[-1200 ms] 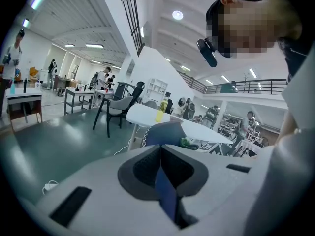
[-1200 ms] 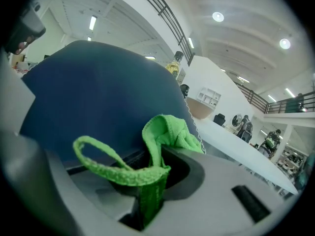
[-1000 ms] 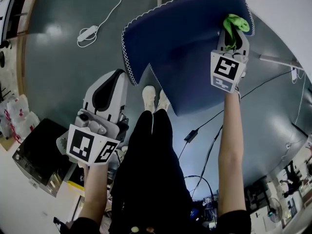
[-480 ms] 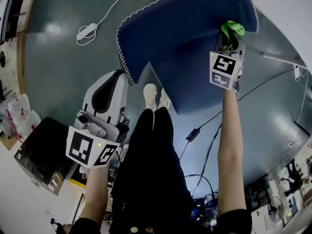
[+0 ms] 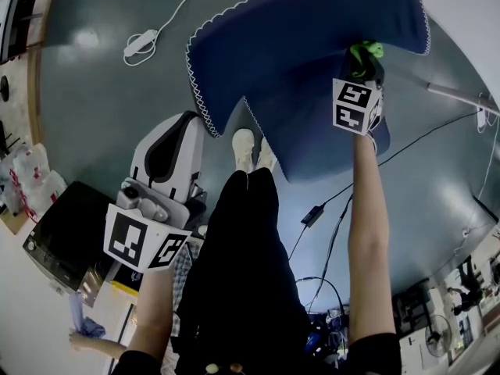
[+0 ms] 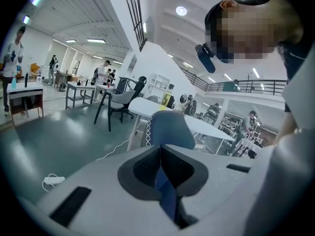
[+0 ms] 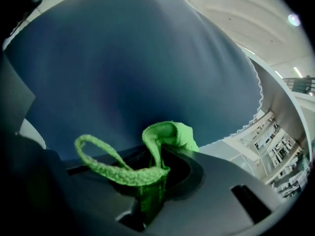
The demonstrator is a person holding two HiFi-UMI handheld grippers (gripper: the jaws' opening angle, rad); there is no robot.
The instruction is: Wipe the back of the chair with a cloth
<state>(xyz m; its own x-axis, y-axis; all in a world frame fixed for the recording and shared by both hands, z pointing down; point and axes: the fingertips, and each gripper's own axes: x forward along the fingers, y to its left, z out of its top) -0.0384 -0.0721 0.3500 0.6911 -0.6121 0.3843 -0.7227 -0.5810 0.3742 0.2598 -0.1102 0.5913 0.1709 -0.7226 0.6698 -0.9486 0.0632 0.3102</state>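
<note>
The chair back [image 5: 305,53] runs off the head view's edge at 12 o'clock. There the fingers of the right gripper [image 5: 364,62] are hidden behind its marker cube [image 5: 353,106]. Only a tuft of the cloth [image 5: 366,50] shows, at the cube's 12 o'clock. In the right gripper view the cloth's lower end disappears between the fingers.

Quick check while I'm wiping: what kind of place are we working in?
Probably a big open-plan lab or workshop hall: white tables with office chairs, a railed mezzanine, and a power strip trailing cable over the grey-green floor.
</note>
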